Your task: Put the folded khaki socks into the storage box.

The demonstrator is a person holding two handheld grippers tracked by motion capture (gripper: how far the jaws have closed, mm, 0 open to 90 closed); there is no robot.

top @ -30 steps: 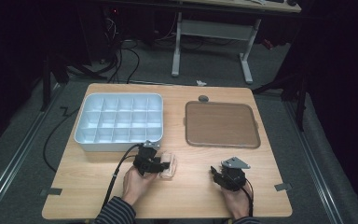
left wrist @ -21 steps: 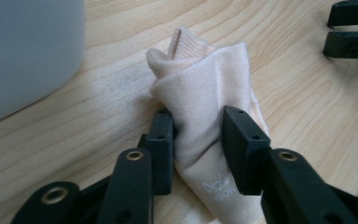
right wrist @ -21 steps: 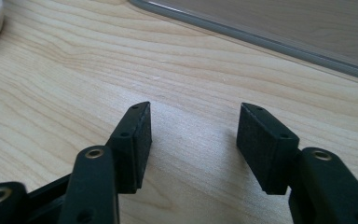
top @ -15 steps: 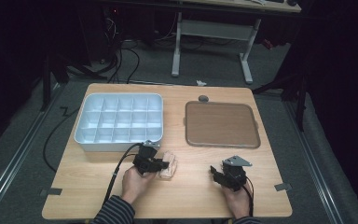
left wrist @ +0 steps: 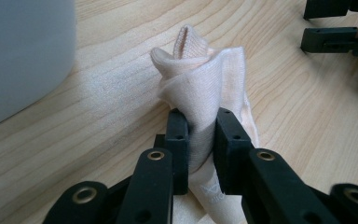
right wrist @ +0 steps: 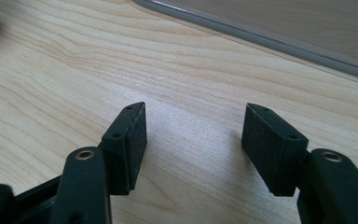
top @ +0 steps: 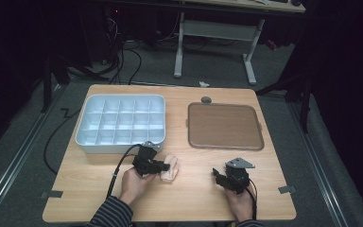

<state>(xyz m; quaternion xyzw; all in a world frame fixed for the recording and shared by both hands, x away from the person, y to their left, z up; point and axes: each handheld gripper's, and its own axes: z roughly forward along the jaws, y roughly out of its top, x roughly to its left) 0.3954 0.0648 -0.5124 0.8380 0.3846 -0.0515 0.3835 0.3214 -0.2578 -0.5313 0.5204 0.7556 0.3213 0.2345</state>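
A pale peach sock [left wrist: 200, 79], bunched into a small heap, lies on the wooden table near its front, left of centre [top: 171, 169]. My left gripper [left wrist: 200, 135] is shut on it, the two pads pinching a fold of the fabric; its jaws have just been closing on it. In the high view that gripper [top: 163, 166] points to the right from the person's left hand. My right gripper [right wrist: 193, 135] rests low over bare wood at the front right [top: 217, 175]. It is open with nothing between the pads, and its jaws have just been opening further.
A white compartment tray [top: 118, 142] stands at the back left, its wall close behind the left gripper [left wrist: 23, 56]. A flat brown tray [top: 224, 125] lies at the back right, its grey rim ahead of the right gripper [right wrist: 261, 37]. A small grey disc [top: 206, 100] sits behind it.
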